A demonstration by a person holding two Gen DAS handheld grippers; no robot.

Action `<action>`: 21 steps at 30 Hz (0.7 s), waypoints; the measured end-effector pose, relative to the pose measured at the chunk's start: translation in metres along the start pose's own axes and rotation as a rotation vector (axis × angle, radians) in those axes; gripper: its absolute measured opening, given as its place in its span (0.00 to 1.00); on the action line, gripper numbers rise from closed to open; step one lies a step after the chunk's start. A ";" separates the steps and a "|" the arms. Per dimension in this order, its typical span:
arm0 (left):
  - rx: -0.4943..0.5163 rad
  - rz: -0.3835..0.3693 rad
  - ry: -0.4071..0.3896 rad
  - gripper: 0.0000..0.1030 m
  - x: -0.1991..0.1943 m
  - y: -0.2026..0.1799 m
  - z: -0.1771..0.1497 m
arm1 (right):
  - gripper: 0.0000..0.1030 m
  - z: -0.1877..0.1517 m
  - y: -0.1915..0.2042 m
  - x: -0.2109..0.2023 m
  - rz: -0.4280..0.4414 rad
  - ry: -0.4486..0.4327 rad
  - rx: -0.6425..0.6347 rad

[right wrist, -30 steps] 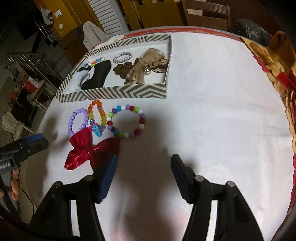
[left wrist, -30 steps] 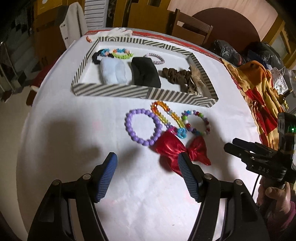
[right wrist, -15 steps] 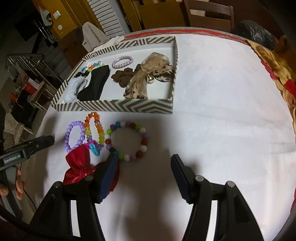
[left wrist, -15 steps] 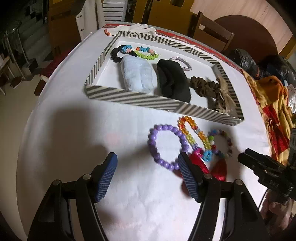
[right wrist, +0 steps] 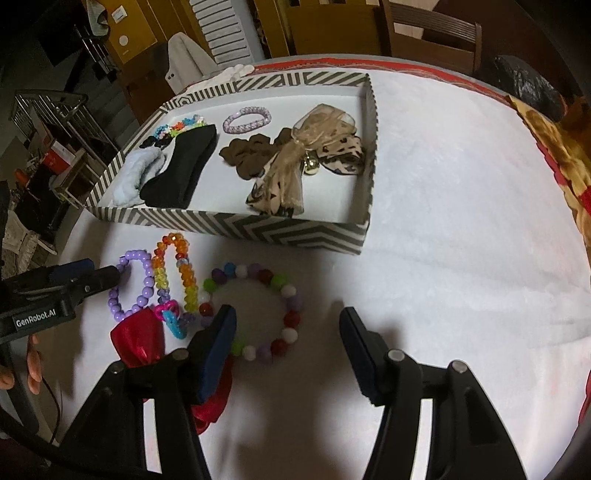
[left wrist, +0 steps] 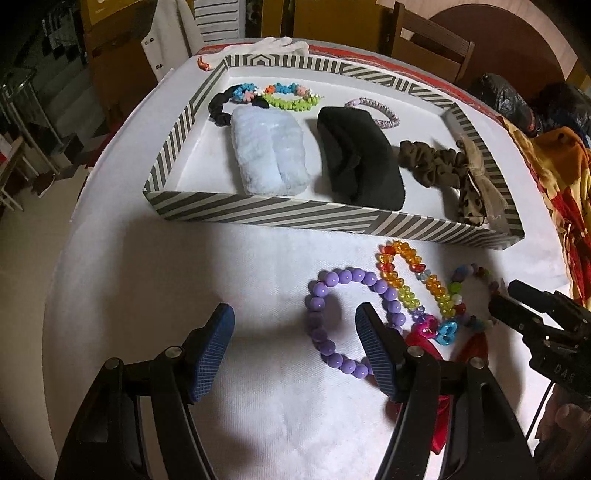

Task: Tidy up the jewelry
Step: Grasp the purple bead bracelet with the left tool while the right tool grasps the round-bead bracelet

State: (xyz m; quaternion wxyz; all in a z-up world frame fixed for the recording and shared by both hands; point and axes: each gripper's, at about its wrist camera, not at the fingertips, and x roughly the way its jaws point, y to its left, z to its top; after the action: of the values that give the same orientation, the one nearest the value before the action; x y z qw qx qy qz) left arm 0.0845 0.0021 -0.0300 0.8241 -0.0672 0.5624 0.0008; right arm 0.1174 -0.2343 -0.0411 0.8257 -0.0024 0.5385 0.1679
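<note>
Your left gripper (left wrist: 293, 354) is wide, nothing between the pads; its right pad overlaps the purple bead bracelet (left wrist: 351, 317). Right gripper (right wrist: 288, 350) also wide and empty over the multicolour bead bracelet (right wrist: 258, 314) (contact unclear). Striped tray (left wrist: 295, 214) sits beyond both; red bow (right wrist: 138, 341) by the right gripper's left pad.

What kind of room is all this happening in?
Most likely a home dining room: a round table under a white cloth, wooden chairs pushed in behind it, and a striped tray of hair ties and bracelets.
</note>
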 end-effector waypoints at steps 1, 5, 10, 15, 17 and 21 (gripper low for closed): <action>0.000 -0.002 0.000 0.60 0.000 0.000 0.000 | 0.59 0.000 0.000 0.000 0.001 -0.003 0.002; 0.002 0.012 0.010 0.60 0.004 0.001 -0.001 | 0.59 0.002 -0.001 0.002 0.000 -0.001 0.002; 0.011 0.051 0.022 0.60 0.010 -0.002 0.001 | 0.55 0.004 -0.001 0.005 -0.020 -0.006 -0.011; 0.050 0.080 0.021 0.60 0.013 -0.010 0.001 | 0.21 0.003 0.005 0.006 -0.082 -0.019 -0.063; 0.056 0.077 0.010 0.47 0.012 -0.012 0.001 | 0.13 0.002 0.006 0.006 -0.088 -0.027 -0.083; 0.074 0.062 -0.011 0.09 0.009 -0.015 0.002 | 0.09 -0.001 0.005 0.004 -0.085 -0.030 -0.108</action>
State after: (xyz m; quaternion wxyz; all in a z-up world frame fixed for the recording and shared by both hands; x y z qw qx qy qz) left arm 0.0905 -0.0132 -0.0358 0.8287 -0.0192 0.5593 0.0061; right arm 0.1167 -0.2281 -0.0445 0.8387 -0.0674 0.5158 0.1615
